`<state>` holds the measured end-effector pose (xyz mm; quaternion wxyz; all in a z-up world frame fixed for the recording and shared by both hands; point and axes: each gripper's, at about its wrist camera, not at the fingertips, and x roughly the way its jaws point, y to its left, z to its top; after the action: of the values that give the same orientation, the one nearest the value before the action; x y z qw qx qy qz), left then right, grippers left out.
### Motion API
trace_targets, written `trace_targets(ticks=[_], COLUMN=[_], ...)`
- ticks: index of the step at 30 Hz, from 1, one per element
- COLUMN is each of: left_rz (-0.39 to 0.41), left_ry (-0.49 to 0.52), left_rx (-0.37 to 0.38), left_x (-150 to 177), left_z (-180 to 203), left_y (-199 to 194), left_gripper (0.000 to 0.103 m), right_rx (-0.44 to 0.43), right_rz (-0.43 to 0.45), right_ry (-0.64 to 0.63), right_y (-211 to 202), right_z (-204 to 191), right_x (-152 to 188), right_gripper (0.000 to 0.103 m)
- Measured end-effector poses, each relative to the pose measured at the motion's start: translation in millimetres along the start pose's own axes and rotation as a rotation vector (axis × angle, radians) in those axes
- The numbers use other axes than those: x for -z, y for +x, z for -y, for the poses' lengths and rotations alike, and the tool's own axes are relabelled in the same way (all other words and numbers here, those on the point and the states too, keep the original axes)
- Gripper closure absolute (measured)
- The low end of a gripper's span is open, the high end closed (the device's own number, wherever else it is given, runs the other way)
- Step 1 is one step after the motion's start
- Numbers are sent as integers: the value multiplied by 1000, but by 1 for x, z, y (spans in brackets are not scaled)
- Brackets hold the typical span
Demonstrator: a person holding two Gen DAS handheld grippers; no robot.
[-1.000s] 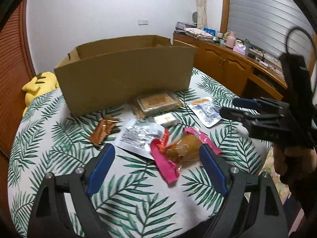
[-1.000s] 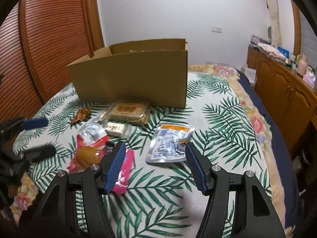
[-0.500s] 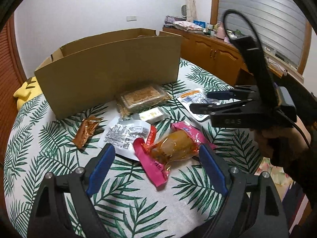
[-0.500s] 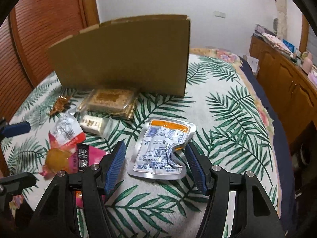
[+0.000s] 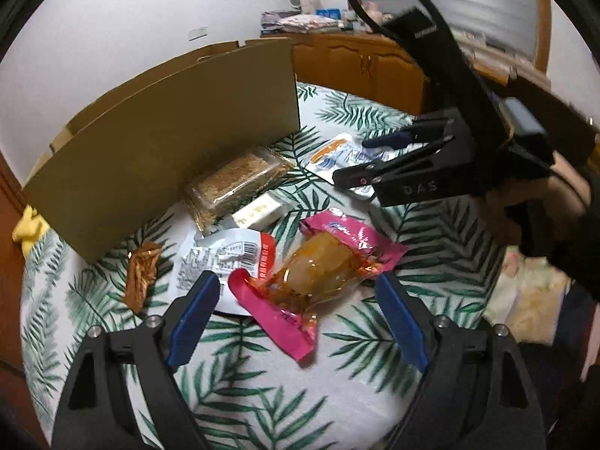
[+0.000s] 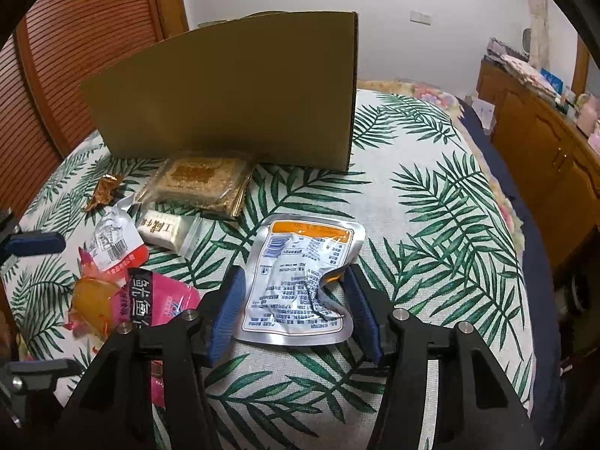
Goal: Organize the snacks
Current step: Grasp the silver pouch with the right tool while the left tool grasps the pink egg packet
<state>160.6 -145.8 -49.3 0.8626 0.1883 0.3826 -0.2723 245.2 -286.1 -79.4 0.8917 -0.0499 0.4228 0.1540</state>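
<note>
Snack packets lie on a palm-leaf tablecloth (image 5: pixel 240 367) in front of an upright cardboard box (image 5: pixel 168 142). My left gripper (image 5: pixel 296 281) hangs just over a pink packet (image 5: pixel 318 258) with an orange-brown snack inside. Its jaws are wide and closing slightly, and the pads stand clear of the packet on either side. My right gripper (image 6: pixel 294 273) straddles a crumpled silver pouch (image 6: pixel 300 262) with an orange band. Its jaws are closing, with the pads close to the pouch's edges and no clear squeeze. In the left wrist view, the right gripper (image 5: pixel 352 161) sits over that pouch (image 5: pixel 330 150).
A white-and-red packet (image 5: pixel 221 258), a clear tray of brown snack (image 5: pixel 236 180), a small white bar (image 5: pixel 258 212) and a brown wrapper (image 5: pixel 140 273) lie left of the pouch. A yellow plush (image 5: pixel 28 225) sits past the table's left edge. Wooden cabinets (image 6: pixel 543 150) line the right wall.
Both grippers came down closer to the table. The right gripper moved forward over the silver pouch and its jaws narrowed around it. The left gripper's view rolled and neared the pink packet.
</note>
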Motion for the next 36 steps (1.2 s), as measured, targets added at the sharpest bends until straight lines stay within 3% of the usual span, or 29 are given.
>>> trace_targets(ticks=[4, 12, 20, 22, 25, 36], left_rz=[-21, -74, -100, -95, -86, -37], left_ry=[62, 107, 68, 48, 25, -62], left_rx=[3, 59, 93, 93, 94, 69], left_x=[-9, -14, -16, -18, -19, -4], left_z=[3, 7, 2, -1, -6, -9], left_y=[8, 27, 48, 50, 51, 36], left_gripper=[20, 35, 37, 44, 63, 67], right_rx=[23, 26, 23, 22, 23, 24], right_rz=[-3, 0, 0, 1, 0, 0], right_ry=[-22, -24, -25, -24, -25, -26], right_y=[2, 4, 4, 4, 4, 4], right_z=[-6, -8, -10, -9, -9, -9], right_x=[0, 0, 2, 2, 2, 2], right_gripper=[46, 46, 45, 45, 45, 45])
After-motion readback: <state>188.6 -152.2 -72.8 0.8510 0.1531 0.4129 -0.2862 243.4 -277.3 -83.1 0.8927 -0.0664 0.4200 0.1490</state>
